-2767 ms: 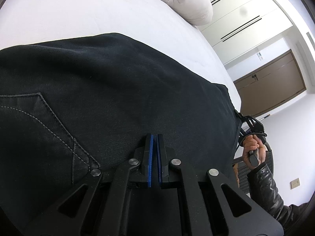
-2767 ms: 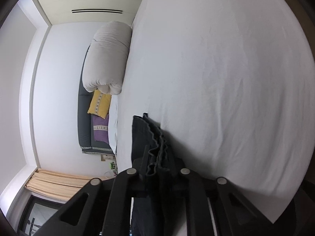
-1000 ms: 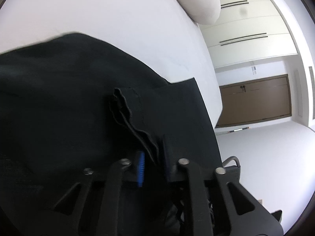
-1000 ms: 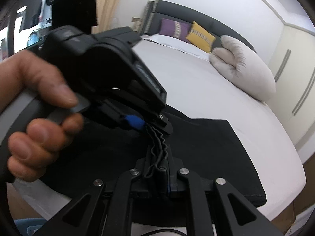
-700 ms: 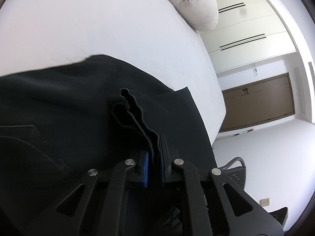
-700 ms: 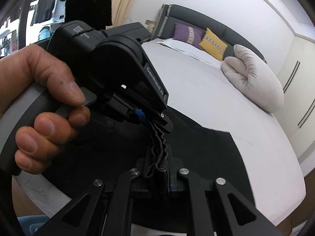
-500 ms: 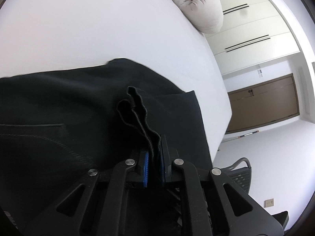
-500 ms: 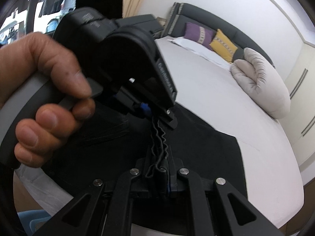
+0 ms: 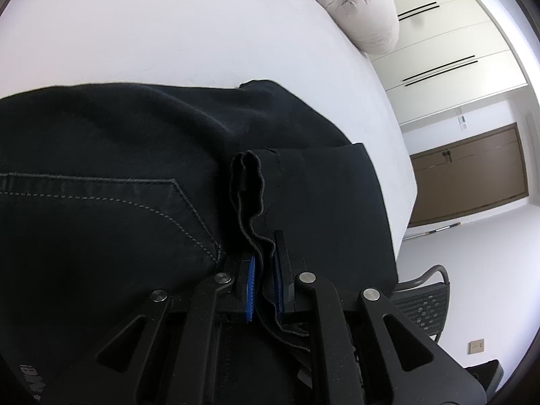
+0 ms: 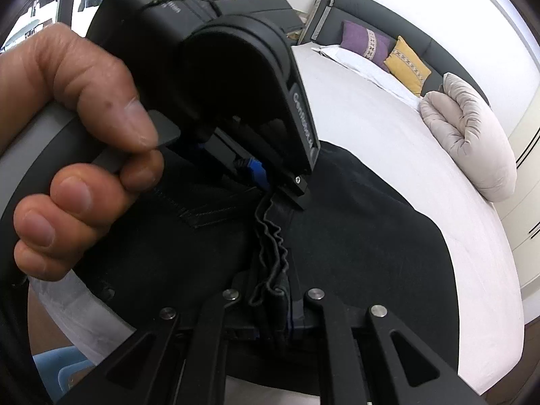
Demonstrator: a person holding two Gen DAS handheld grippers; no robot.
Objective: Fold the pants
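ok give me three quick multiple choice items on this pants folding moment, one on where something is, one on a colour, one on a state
1. Where do the black pants lie?
A. on a wooden floor
B. on the white bed
C. over a chair back

2. What colour is the cushion next to the purple cushion at the headboard?
A. yellow
B. green
C. red

3. What is the right gripper doing?
A. standing wide open with nothing in it
B. shut on a pillow
C. shut on bunched edges of the pants

Answers:
1. B, the dark cloth is spread on the white sheet.
2. A, a yellow cushion sits beside the purple one.
3. C, wavy layered cloth edges run into its closed fingers; the left gripper grips the same bunch.
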